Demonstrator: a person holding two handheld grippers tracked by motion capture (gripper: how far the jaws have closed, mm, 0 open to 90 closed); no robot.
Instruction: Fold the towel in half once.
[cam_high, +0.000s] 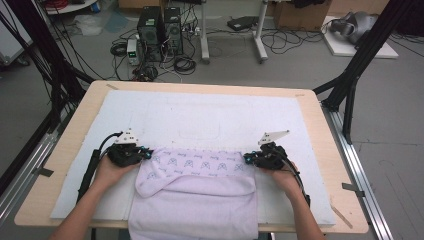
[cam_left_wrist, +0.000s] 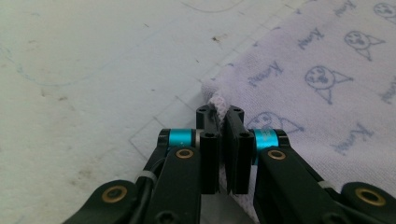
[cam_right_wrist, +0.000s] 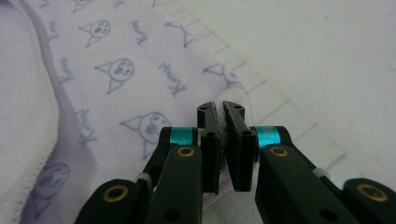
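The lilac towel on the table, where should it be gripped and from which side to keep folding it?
Grip the towel at its two far corners, each from its outer side, jaws level with the table. The left gripper and right gripper are shut on those corners. The printed band lies flat and taut between them, so corner pinches would probably keep that edge straight.

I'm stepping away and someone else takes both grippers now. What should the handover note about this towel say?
Left gripper: shut on the towel's far left corner.
Right gripper: shut on its far right corner.
Towel: lilac, printed side up along the far edge, flat on the white mat, near end hanging over the table edge.
Done: both corners pinched, one plain layer already lies folded over.
Left: probably the next fold, then release.
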